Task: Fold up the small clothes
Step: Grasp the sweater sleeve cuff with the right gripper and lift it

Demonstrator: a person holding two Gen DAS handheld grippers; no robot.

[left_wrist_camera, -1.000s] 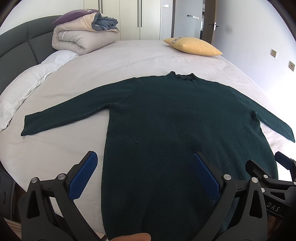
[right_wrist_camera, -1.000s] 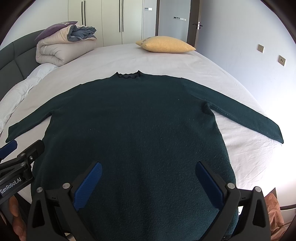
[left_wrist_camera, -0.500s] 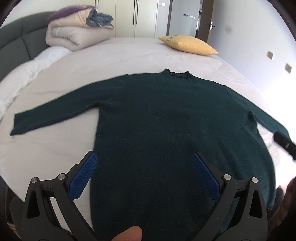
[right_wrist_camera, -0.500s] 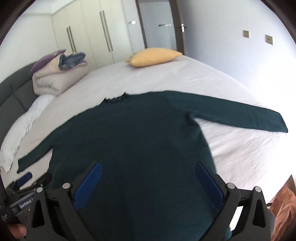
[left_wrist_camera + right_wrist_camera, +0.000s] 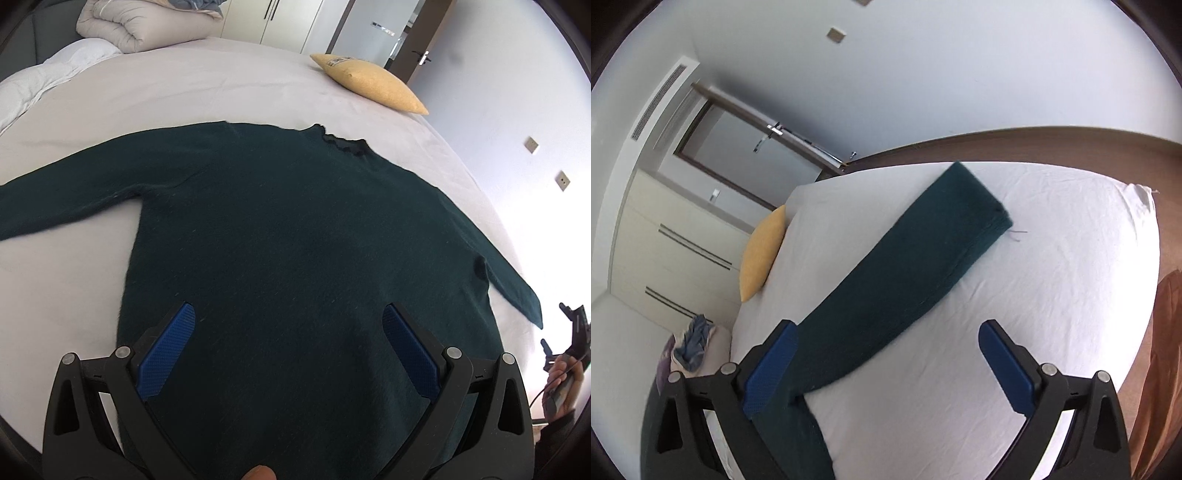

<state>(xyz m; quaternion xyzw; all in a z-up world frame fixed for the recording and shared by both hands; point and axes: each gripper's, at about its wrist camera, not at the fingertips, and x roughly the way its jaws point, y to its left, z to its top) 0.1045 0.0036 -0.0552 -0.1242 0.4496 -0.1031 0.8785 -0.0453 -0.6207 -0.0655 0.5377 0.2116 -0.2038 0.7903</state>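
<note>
Right claw [image 5: 886,363] gaping wide, hovering over sweater [image 5: 295,258] sleeve [image 5: 905,273] running away ahead-rightward, cuff probably farthest; left claw [image 5: 290,352] idling wide.

the left gripper [image 5: 288,332] hovers level with its blue-padded fingers [image 5: 168,341] spread wide and nothing between them, while the right gripper [image 5: 886,354], rolled to one side, is likewise wide apart and holding nothing, with a hand [image 5: 561,384] gripping its handle at the left view's edge.

No readable text; the label on the yellow pillow [image 5: 370,85] too blurred.
</note>
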